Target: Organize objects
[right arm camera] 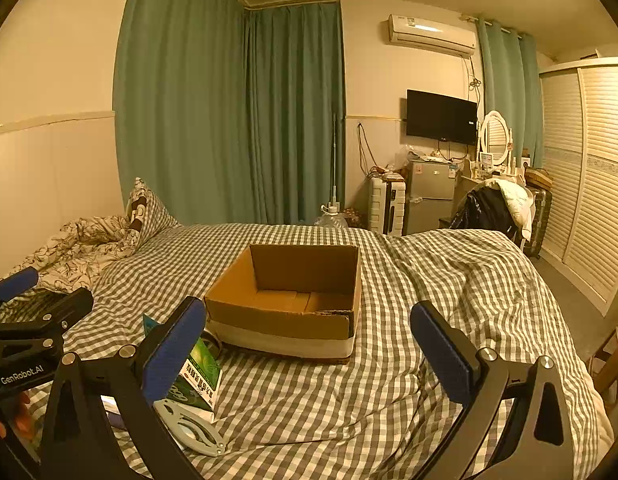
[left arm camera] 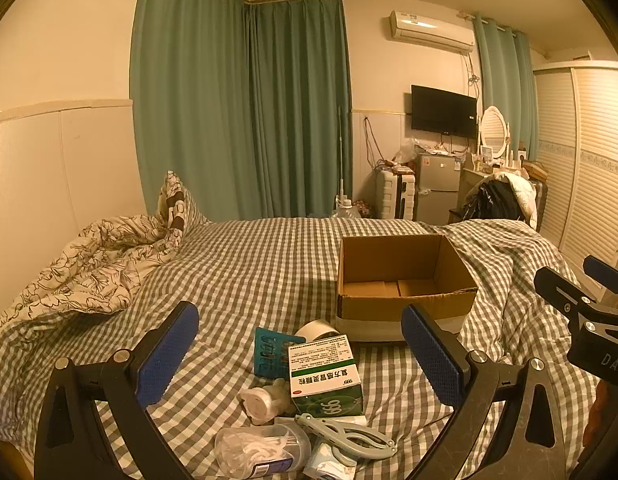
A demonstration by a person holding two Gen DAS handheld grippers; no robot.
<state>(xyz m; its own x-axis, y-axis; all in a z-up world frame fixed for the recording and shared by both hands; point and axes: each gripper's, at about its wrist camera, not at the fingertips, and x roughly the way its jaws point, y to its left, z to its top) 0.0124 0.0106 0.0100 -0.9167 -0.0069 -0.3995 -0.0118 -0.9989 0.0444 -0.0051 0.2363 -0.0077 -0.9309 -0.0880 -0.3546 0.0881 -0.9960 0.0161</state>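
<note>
An open, empty cardboard box (left arm camera: 405, 280) stands on the checked bed; it also shows in the right wrist view (right arm camera: 293, 292). In front of it lies a small heap: a green-and-white medicine box (left arm camera: 325, 376), a teal pack (left arm camera: 269, 350), a tape roll (left arm camera: 317, 330), a grey plastic clip (left arm camera: 345, 436), a clear tub of floss picks (left arm camera: 257, 450) and a small plastic-wrapped item (left arm camera: 261, 400). My left gripper (left arm camera: 301, 354) is open and empty above the heap. My right gripper (right arm camera: 309, 356) is open and empty, just in front of the cardboard box, with the medicine box (right arm camera: 199, 380) by its left finger.
A crumpled floral duvet (left arm camera: 93, 268) and pillow lie at the bed's far left. Beyond the bed stand a suitcase, a small fridge (left arm camera: 437, 184), a chair with clothes and a wardrobe (left arm camera: 589, 184) on the right. Green curtains hang behind.
</note>
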